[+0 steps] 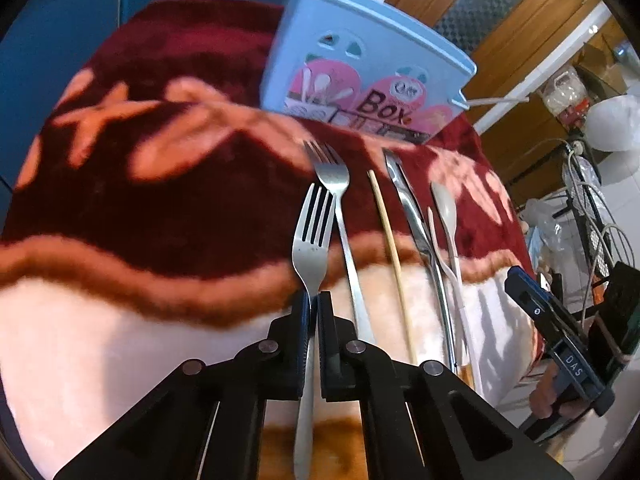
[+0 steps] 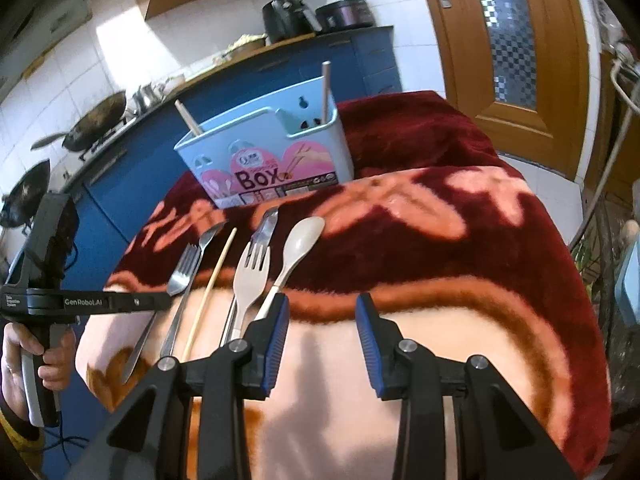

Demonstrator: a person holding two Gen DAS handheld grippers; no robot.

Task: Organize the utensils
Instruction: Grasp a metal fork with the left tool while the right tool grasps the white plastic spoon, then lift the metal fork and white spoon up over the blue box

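Note:
My left gripper is shut on the neck of a steel fork, whose handle runs back between the pads. Right of it on the red-and-pink blanket lie a second steel fork, a wooden chopstick, a steel knife and a beige spoon. A light blue utensil box stands behind the row with two chopsticks upright in it. My right gripper is open over bare blanket. Its left finger is beside the beige spoon's handle, next to a beige fork.
The blanket-covered table drops off at its left edge and right edge. A blue kitchen counter with woks runs behind it on the left. A wooden door stands at the back right. A wire rack is at the right.

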